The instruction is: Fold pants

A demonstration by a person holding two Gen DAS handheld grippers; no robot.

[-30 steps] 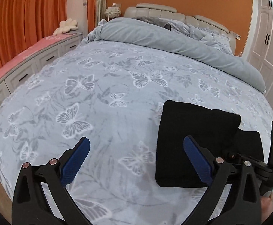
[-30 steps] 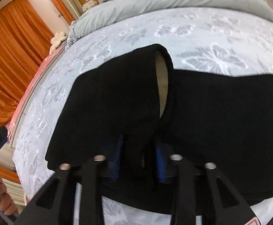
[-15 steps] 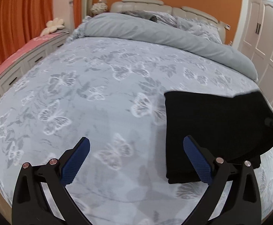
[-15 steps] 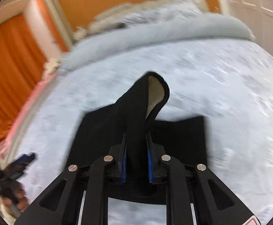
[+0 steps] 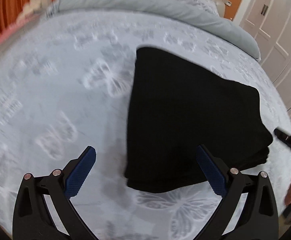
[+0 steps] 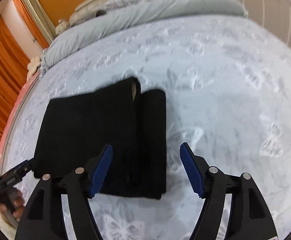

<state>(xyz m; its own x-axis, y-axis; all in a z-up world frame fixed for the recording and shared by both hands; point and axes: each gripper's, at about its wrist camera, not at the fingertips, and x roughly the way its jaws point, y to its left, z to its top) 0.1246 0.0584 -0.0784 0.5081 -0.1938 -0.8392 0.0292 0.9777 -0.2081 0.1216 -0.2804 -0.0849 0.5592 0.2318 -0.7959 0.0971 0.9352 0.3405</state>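
A: Where are the pants (image 6: 105,138)?
B: Folded flat on the bed (image 6: 225,92), under and ahead of the right gripper (image 6: 146,166), toward its left finger.
A: Gripped?
B: No. Its jaws are opening, pads clear of the cloth.
A: And the left gripper (image 5: 145,167)?
B: Spread wide, empty; pants lie ahead, toward its right finger (image 5: 211,172).
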